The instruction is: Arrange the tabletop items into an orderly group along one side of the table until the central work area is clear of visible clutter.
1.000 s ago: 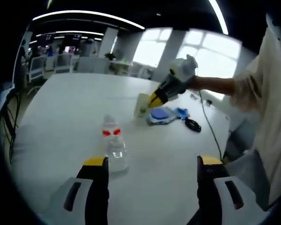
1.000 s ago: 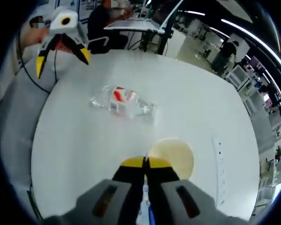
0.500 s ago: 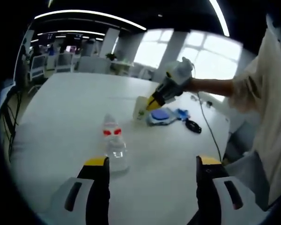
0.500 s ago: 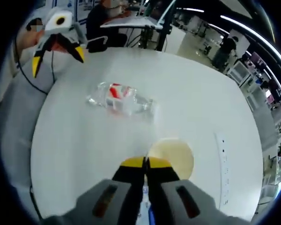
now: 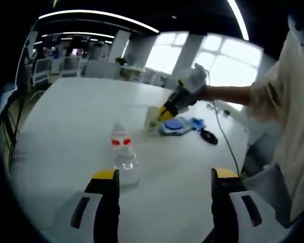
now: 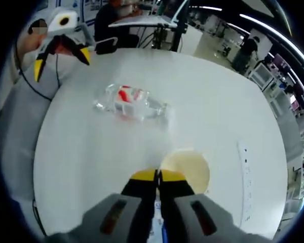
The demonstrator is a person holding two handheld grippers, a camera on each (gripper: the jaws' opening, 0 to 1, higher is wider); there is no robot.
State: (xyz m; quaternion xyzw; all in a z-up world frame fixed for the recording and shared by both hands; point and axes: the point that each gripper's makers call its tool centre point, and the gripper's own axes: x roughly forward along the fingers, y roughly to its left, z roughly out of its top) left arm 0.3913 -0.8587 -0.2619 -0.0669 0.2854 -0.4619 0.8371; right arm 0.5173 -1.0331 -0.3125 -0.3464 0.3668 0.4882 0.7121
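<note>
- Two tongs work over a white counter (image 5: 66, 126). The left tongs (image 5: 164, 177) hover released, jaws wide apart, just short of a clear water bottle (image 5: 124, 157).
- Water bottle: upright, red label, mid-counter; probably light, smooth and crushable, so best gripped at the body.
- Right tongs (image 5: 164, 112): clenched on the rim of a pale paper cup (image 6: 185, 169), likely light and easily dented, near a blue dish (image 5: 175, 124) and black cable (image 5: 209, 134).
</note>
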